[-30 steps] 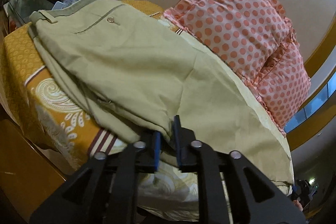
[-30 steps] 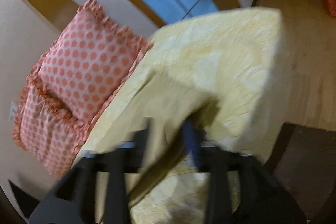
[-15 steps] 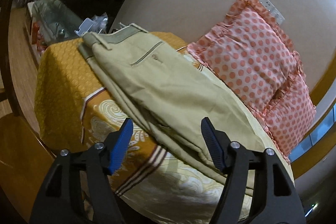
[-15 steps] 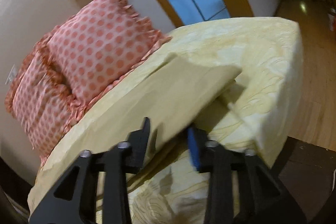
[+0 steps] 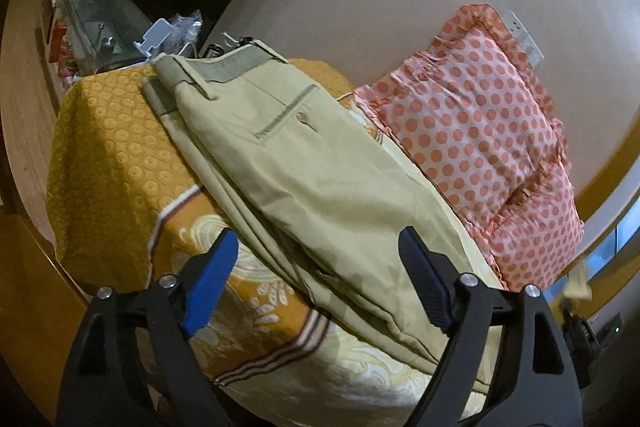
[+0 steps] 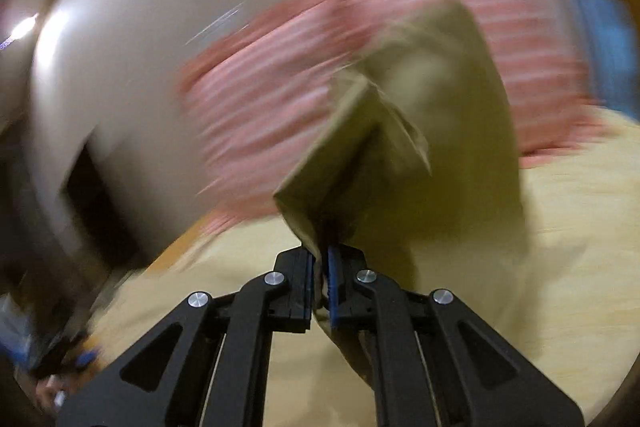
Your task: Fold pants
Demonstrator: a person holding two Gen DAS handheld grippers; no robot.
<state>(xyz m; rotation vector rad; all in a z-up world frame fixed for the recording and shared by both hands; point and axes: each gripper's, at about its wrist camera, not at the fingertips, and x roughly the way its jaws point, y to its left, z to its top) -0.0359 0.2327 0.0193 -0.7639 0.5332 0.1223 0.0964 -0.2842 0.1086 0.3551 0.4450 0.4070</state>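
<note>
Khaki pants point(image 5: 312, 167) lie lengthwise on the bed, waistband at the far left and back pocket up. My left gripper point(image 5: 324, 279) is open and empty, held just above the pants' near edge, with blue pads point(image 5: 208, 283) spread wide. In the right wrist view my right gripper point(image 6: 320, 259) is shut on the hem end of the pants point(image 6: 404, 131) and holds it lifted above the bed. That view is motion-blurred.
The bed has an orange and cream patterned cover point(image 5: 112, 163). Two pink polka-dot pillows point(image 5: 480, 131) lean against the wall behind the pants, and also show blurred in the right wrist view point(image 6: 280, 75). A glass table with clutter point(image 5: 104, 23) stands past the bed's far left end.
My left gripper let go of the pants, opened wide and drew back. My right gripper closed on the hem end and swung it up off the bed.
</note>
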